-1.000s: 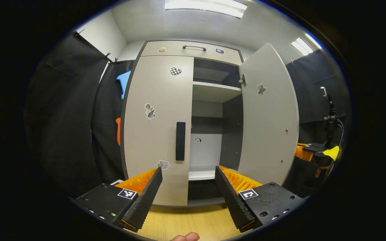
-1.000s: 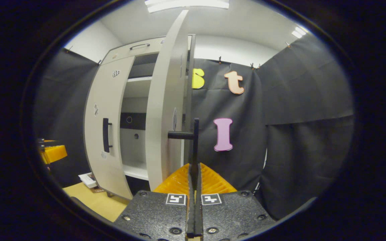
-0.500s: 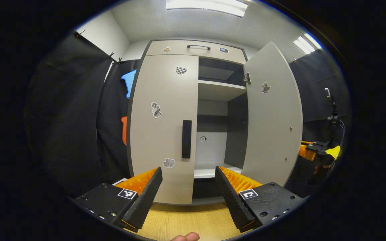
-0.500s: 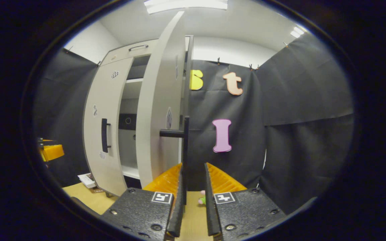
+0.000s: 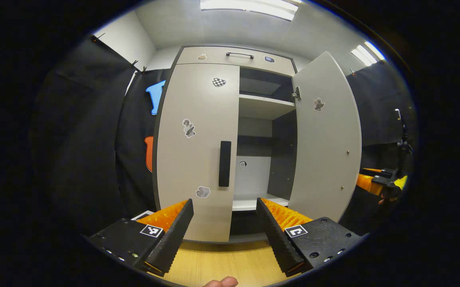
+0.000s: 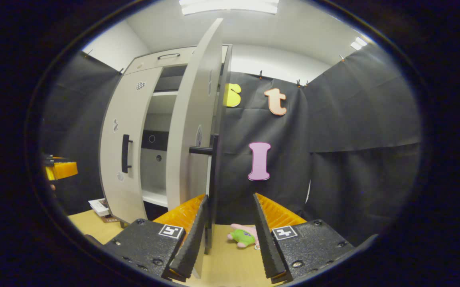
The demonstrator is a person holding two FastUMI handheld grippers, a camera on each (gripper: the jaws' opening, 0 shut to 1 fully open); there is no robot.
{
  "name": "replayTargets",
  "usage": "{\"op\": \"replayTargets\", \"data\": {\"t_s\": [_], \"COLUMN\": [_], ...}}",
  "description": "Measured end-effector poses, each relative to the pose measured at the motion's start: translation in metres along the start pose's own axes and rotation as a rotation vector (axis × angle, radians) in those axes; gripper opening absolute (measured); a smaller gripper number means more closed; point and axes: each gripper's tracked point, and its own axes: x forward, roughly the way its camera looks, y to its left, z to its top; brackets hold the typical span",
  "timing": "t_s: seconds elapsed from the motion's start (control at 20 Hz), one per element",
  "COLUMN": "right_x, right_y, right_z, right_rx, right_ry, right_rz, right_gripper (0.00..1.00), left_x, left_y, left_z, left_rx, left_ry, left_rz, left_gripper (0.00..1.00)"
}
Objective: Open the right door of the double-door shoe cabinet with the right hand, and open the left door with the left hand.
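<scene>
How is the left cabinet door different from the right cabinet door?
The pale grey left door is shut flat against the shoe cabinet, while the pale grey right door is swung wide open, showing the shelves inside. The left door's black bar handle faces the open left gripper; the right door's handle sticks out just ahead of the open right gripper. Both doors carry small stickers.

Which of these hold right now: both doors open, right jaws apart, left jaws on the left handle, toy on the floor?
1. Both doors are open. False: the right door is swung out, the left door is shut.
2. The right gripper has its jaws apart. True.
3. The left gripper grips the left door handle. False: it is open, short of the handle.
4. A plush toy lies on the floor. True.
</scene>
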Motion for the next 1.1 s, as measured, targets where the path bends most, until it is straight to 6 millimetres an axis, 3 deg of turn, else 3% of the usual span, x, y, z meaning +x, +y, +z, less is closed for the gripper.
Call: {"op": "replayTargets", "data": {"t_s": [0.15,0.35,0.45,0.75,0.85,1.1], "right_x": [-0.007,-0.016,-0.015,-0.012,-0.013,-0.011], "right_y": [0.004,0.035,0.05,0.069,0.077,0.067], "right_z": [0.004,0.011,0.015,0.02,0.021,0.02], "right_rx": [0.0,0.093,0.1,0.088,0.115,0.117], "right_ry": [-0.006,0.005,-0.009,-0.03,-0.028,-0.027], "right_rz": [-0.001,0.047,0.089,0.164,0.179,0.148], "right_gripper": [0.68,0.69,0.7,0.71,0.73,0.73], "left_x": [0.004,0.012,0.027,0.105,0.135,0.192], "left_y": [-0.002,-0.001,0.0,0.007,-0.003,-0.016], "left_z": [-0.003,-0.001,0.011,0.06,0.057,0.034], "left_rx": [-0.02,-0.022,-0.039,0.027,0.03,0.06], "left_ry": [0.012,0.006,-0.021,-0.103,-0.079,-0.027], "left_rz": [-0.014,-0.025,-0.042,-0.03,-0.042,-0.025], "left_gripper": [0.95,0.95,0.95,0.95,0.95,0.95]}}
